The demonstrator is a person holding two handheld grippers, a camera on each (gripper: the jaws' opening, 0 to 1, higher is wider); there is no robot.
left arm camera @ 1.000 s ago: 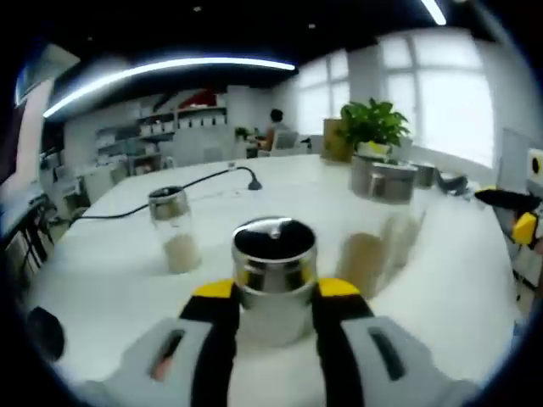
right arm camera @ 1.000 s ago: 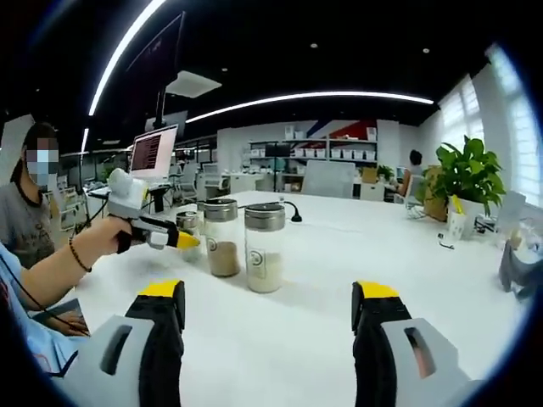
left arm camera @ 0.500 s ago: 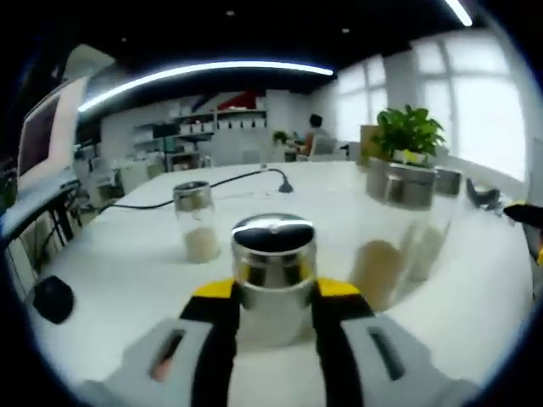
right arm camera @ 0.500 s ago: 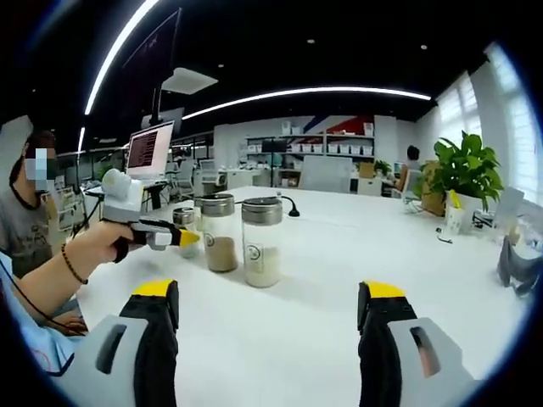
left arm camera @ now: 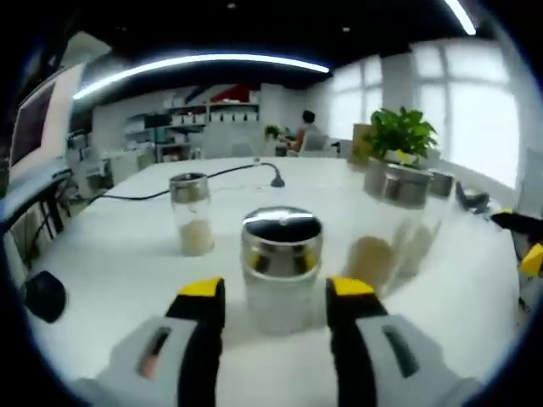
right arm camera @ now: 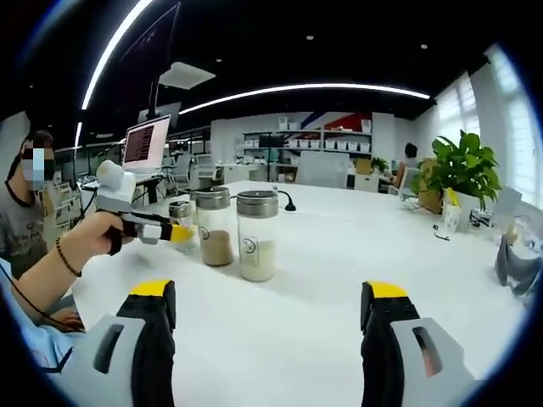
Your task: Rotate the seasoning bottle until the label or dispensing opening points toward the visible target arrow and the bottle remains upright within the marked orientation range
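Glass seasoning bottle [left arm camera: 281, 273] with a steel cap stands upright on the white table [left arm camera: 119, 254], directly between the jaws of the left gripper [left arm camera: 277, 297]. The yellow-tipped jaws sit a little apart from its sides, with a thin gap showing on each, so they hold nothing.

Just ahead and left of this gripper stands a smaller jar [left arm camera: 192, 214] of pale powder; ahead and right, two tall steel-capped jars [left arm camera: 394, 225] stand close together.

The right gripper [right arm camera: 265, 301] hovers wide open and empty, well short of those tall jars [right arm camera: 256, 235].

No target arrow or label is visible on the bottle between the left jaws, so its facing cannot be judged. Risks, as I judge them: closing off-centre could tip the bottle; a wide twist could swing a jaw into the neighbouring tall jars.
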